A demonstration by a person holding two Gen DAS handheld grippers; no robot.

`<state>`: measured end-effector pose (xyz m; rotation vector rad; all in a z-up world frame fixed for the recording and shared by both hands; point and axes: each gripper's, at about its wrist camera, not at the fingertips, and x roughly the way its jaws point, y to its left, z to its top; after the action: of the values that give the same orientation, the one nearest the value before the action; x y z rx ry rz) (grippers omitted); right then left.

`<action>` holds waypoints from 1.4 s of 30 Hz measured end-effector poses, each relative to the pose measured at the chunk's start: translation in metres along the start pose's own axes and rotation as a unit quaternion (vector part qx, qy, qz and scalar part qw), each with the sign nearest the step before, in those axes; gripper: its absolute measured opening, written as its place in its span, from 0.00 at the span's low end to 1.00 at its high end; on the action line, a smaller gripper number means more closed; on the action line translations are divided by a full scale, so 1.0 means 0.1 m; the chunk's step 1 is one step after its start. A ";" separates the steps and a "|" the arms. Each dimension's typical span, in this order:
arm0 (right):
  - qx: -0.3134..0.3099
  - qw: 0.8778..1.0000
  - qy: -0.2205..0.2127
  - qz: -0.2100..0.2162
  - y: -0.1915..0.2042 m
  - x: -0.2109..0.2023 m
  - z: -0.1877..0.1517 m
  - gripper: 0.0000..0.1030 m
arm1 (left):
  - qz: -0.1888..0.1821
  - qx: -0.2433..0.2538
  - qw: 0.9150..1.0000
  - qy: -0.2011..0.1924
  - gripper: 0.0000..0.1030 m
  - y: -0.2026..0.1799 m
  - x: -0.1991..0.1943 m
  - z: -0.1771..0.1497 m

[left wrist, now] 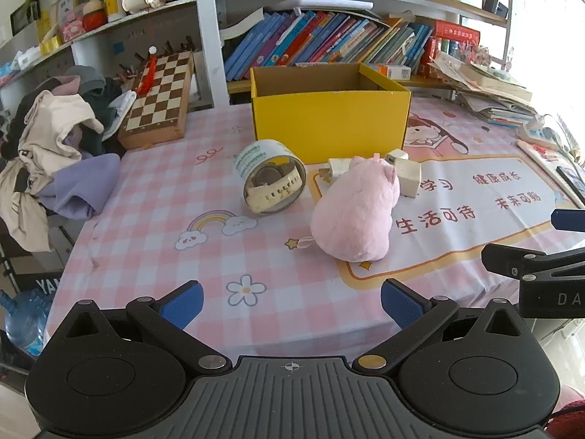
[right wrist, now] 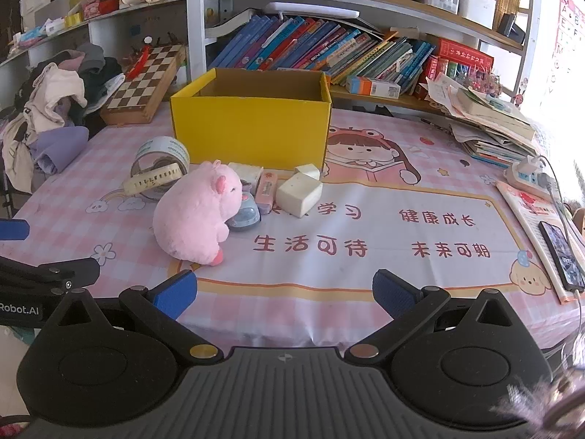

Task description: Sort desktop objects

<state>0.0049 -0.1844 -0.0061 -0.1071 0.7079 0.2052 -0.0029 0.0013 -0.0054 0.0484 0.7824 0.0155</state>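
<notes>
Right claw [right wrist: 284, 294]; plush pig [right wrist: 197, 214] well ahead-left.

A table [right wrist: 365, 300] covered in a pink checked cloth stands against white shelving [right wrist: 193, 36] with a row of leaning books [right wrist: 329, 51] and cluttered upper shelves. Strong daylight washes in from the right, and a heap of clothes [left wrist: 55, 139] lies at the left.

Left hand-held gripper [left wrist: 291, 303]: black plastic body showing a ribbed grey centre plate with a crosshair mark, two round black housings, silver and brass pivot screws, and blue textured pads [left wrist: 182, 307] facing the finger ends. Right hand-held gripper [right wrist: 284, 294] is showing the same build, its neighbour's black side bearing white "Robot.AI" lettering. A fuzzy pinkish sleeve [right wrist: 541, 402] is edging the lower right corner.
</notes>
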 end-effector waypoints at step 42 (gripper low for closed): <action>-0.001 1.000 0.006 -0.003 0.02 0.05 0.05 1.00 | -0.006 0.002 1.000 -0.005 1.00 0.05 0.03 0.01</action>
<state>0.0115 -0.1809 -0.0062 -0.1121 0.7183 0.1994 0.0000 0.0059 -0.0060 0.0480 0.7734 0.0014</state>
